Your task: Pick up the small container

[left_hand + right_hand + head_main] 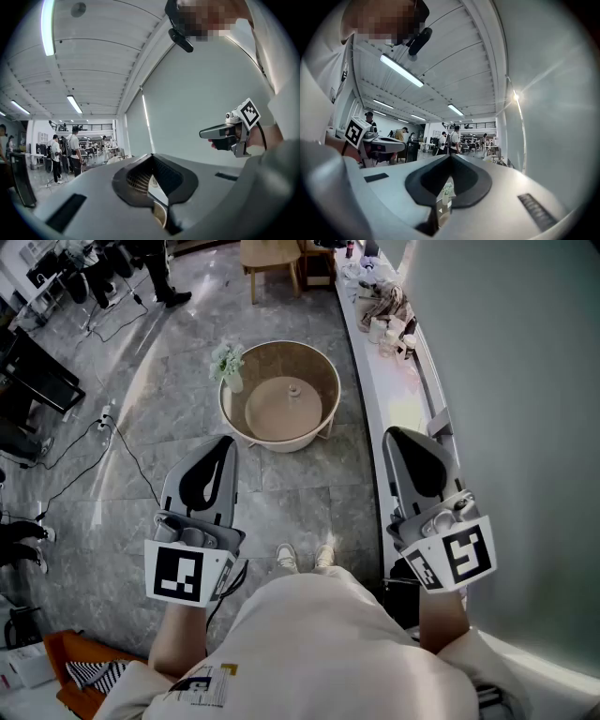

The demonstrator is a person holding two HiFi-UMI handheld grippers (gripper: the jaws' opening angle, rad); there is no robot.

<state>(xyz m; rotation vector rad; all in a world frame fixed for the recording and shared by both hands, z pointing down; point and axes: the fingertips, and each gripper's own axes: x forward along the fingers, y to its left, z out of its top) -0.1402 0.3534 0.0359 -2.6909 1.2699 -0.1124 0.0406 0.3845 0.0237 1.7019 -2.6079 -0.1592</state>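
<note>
Head view looks steeply down past the person's pale shirt to a grey tiled floor (187, 409), and only here does the small container (293, 390) show. It sits at the middle of the round worktop (281, 442) in the upper centre of the frame, well apart from both grippers, with a vase of flowers (228, 364) at the worktop's left rim. The left gripper (223, 442) and the right gripper (397, 435) are held level lower down, one at each side. The left gripper view shows its fingers (136, 180) pressed together with nothing between them, and the other gripper at the right before a pale blind. The right gripper view shows its fingers (466, 180) closed and empty too. Both gripper views add ceiling strip lights (401, 70) and people (75, 150) standing far off.
</note>
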